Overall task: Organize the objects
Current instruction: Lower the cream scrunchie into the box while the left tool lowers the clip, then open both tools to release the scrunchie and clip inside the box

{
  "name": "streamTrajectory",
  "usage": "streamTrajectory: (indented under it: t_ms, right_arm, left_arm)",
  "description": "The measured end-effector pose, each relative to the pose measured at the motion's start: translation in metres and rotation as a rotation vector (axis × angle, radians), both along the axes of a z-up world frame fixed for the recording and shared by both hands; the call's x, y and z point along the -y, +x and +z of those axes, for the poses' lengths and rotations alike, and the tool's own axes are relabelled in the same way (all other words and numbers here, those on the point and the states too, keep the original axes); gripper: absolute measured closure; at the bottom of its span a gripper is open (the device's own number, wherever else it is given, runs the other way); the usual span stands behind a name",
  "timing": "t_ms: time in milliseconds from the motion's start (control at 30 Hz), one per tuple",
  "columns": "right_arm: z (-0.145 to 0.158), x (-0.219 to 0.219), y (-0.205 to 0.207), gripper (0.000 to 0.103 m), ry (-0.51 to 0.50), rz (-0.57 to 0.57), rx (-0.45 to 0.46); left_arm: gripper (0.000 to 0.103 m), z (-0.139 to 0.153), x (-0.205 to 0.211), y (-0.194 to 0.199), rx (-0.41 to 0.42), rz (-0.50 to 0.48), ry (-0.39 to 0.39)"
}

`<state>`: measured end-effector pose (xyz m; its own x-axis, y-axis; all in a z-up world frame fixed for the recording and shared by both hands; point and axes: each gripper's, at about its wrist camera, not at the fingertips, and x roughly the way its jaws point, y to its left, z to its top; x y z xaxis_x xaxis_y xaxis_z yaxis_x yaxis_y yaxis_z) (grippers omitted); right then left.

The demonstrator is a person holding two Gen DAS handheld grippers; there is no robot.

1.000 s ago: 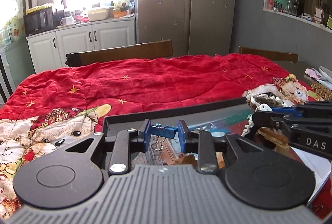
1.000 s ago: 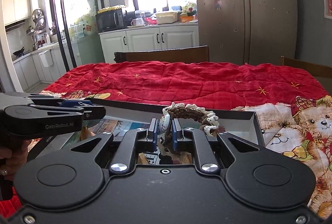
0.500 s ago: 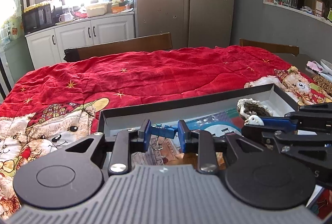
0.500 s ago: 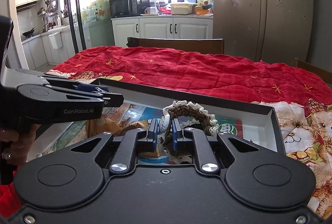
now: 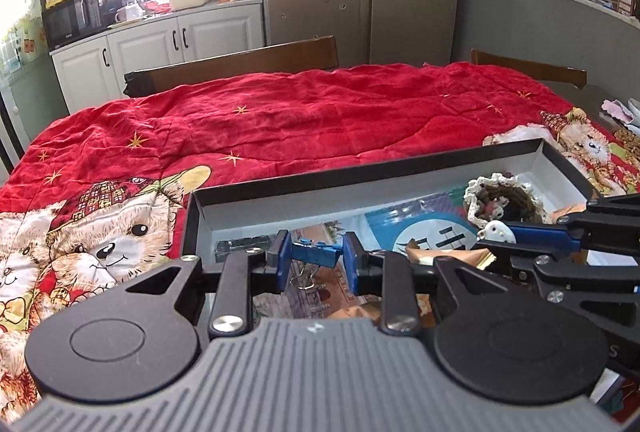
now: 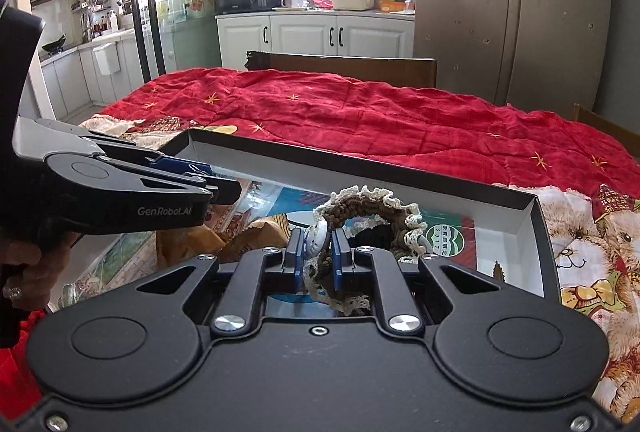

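Red quilt point(image 5: 320, 127) spreads wide beyond the box rim point(image 5: 360, 173).

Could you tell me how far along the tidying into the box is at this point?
Some printed sheets and packets already lie in the box. In hand: the left gripper clamps a blue binder clip and the right gripper pinches a crocheted ring, both above the box. Left: releasing both inside.

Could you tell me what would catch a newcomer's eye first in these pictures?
Probably the red teddy-bear quilt covering the whole table, with an open black box lying on it. Over the box, the left gripper pinches a blue binder clip, while the right gripper holds a crocheted lace-edged ring.
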<state>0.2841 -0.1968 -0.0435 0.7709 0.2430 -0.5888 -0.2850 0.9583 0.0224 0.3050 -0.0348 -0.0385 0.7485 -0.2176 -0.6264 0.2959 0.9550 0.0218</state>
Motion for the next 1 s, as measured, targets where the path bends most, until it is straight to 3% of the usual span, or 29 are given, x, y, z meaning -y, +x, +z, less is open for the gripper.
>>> streamTrajectory:
  t_ms: [433,500,667,1000]
  right_arm:
    - [-0.001,0.001,0.001,0.087,0.007,-0.003,-0.014]
    - [0.0,0.002,0.001,0.084,0.008,-0.004,-0.011]
    - [0.003,0.004,-0.001,0.067,0.02,-0.018,0.017]
    - [0.011,0.008,-0.006,0.063,0.052,-0.023,0.065]
  left_arm:
    - [0.064,-0.001,0.0,0.002,-0.014,0.004,0.008]
    - [0.053,-0.001,0.0,0.001,-0.013,0.001,0.008]
    - [0.047,0.001,0.0,0.0,0.0,0.002,0.001]
    - [0.038,0.008,-0.001,-0.007,0.048,0.004,-0.025]
